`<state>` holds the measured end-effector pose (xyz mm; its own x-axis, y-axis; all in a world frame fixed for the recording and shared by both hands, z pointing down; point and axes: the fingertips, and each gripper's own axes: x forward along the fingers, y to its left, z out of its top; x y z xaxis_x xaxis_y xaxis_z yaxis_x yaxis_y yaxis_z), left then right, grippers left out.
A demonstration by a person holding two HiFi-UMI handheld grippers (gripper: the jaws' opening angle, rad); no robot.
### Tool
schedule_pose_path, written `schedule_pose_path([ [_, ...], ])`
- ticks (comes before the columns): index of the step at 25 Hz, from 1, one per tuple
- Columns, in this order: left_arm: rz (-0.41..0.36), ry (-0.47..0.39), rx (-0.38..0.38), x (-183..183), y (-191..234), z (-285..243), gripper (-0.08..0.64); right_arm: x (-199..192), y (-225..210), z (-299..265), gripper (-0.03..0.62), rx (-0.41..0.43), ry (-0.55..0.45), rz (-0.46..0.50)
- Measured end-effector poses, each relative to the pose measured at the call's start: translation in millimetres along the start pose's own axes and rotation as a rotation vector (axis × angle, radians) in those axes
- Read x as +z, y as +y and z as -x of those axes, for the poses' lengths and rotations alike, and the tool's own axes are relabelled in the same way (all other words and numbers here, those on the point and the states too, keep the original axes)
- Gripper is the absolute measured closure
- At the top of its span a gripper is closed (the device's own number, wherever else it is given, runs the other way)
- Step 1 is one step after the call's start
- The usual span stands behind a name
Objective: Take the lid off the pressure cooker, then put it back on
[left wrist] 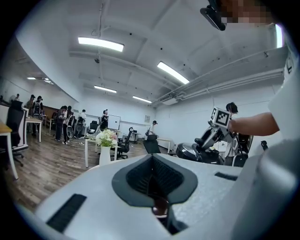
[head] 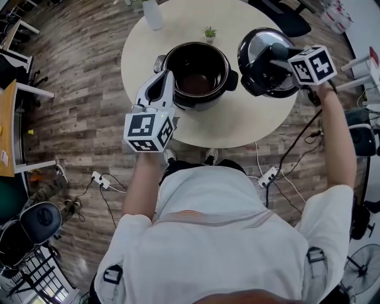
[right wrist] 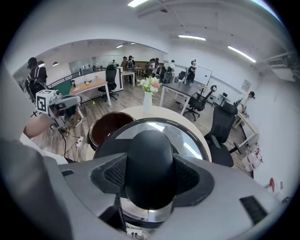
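Note:
The black pressure cooker pot (head: 199, 76) stands open in the middle of the round table (head: 237, 124); the right gripper view shows it as well, the pot (right wrist: 108, 125) lying below and to the left. Its lid (head: 264, 59) hangs tilted in the air over the table's right side. My right gripper (head: 276, 56) is shut on the lid's black handle (right wrist: 150, 168), which fills the space between the jaws. My left gripper (head: 163, 80) is shut and empty, close by the pot's left front side. From the left gripper view, the raised lid (left wrist: 190, 152) shows at the right.
A white vase (head: 152, 13) and a small green plant (head: 209, 32) stand at the table's far edge. A black office chair (head: 285, 18) is behind the table. Power strips (head: 101, 178) and cables lie on the wood floor near my feet.

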<state>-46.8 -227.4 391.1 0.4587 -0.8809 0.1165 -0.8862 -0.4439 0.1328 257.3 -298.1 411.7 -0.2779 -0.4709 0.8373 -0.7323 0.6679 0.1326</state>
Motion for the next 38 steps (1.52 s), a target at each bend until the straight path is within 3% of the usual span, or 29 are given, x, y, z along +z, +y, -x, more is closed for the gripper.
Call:
schedule_pose_path([
  [6, 0.015, -0.035, 0.029, 6.0, 33.8, 26.7, 0.555, 83.4, 71.1, -27.5, 0.313, 0.09, 0.014, -0.001],
  [15, -0.013, -0.063, 0.002, 8.7, 82.9, 69.1, 0.555, 132.6, 148.6, -102.7, 0.313, 0.133, 0.117, -0.022],
  [25, -0.015, -0.061, -0.079, 5.1, 111.6, 83.5, 0.555, 135.4, 192.0, -141.6, 0.313, 0.119, 0.194, -0.054],
  [38, -0.007, -0.033, -0.117, 5.6, 115.5, 72.7, 0.555, 120.1, 190.6, -163.9, 0.313, 0.149, 0.208, -0.082],
])
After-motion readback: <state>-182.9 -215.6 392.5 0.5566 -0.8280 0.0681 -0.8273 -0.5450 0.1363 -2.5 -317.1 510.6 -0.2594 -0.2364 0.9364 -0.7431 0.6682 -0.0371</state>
